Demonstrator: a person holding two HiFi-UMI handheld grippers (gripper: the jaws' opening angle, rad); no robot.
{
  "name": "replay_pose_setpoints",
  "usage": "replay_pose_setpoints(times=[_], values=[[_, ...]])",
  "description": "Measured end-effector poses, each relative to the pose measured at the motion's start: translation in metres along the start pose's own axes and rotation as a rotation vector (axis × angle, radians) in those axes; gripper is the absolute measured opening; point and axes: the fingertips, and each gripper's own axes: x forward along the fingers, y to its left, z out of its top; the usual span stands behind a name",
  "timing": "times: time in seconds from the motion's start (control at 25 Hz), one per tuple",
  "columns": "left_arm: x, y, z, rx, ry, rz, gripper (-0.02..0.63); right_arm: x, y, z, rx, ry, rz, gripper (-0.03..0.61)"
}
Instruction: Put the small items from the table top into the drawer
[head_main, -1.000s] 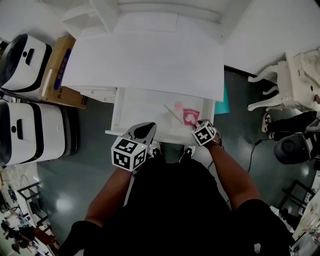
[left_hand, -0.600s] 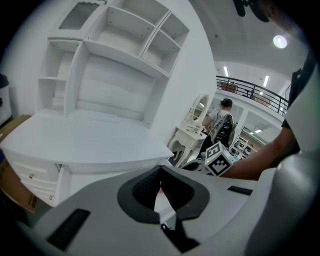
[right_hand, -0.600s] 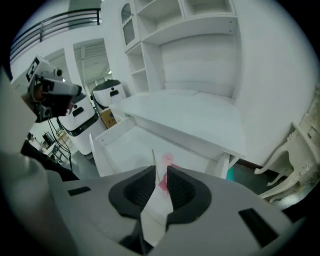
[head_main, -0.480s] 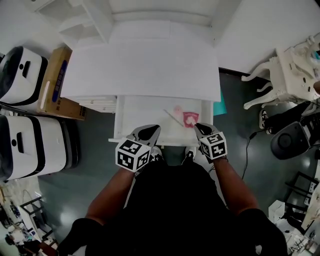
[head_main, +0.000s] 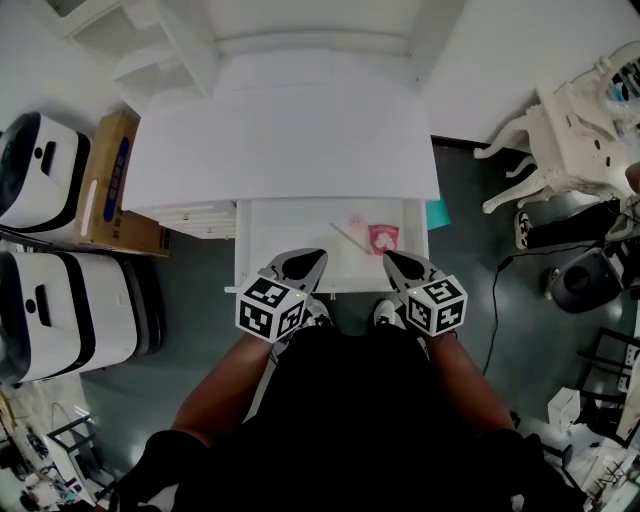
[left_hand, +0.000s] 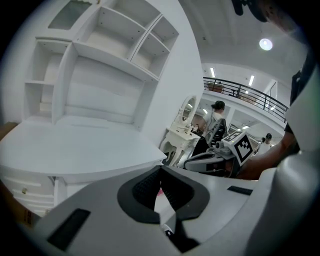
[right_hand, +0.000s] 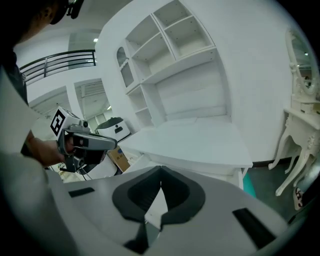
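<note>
- The small stuff sits in the open drawer (head_main: 285, 240), all toward its right end: a red packet (head_main: 383, 237), a pale pink bit (head_main: 357, 220) and a thin stick (head_main: 346, 234).
- The drawer sticks out from under the white desk's (head_main: 285, 140) front edge.
- Left claw (head_main: 311, 256) is at the drawer's front edge, pressed together on nothing.
- Right claw (head_main: 392, 259) is the same, just in front of the packet.

Left gripper (head_main: 310, 259) and right gripper (head_main: 392, 259) are held side by side, level, each with fingers closed together on nothing.
</note>
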Motion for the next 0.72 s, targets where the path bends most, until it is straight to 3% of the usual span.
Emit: replay_pose_setpoints(times=[0.4, 0.72], values=[[-0.006, -0.026, -0.001, -0.016, -0.036, 0.081, 0.009, -0.041, -0.009, 0.013, -0.002, -0.061, 0.049, 0.029], [0.012, -0.084, -0.008, -0.07, -0.07, 0.152, 0.009, -0.087, -0.028, 0.0, -0.01, -0.074, 0.153, 0.029]])
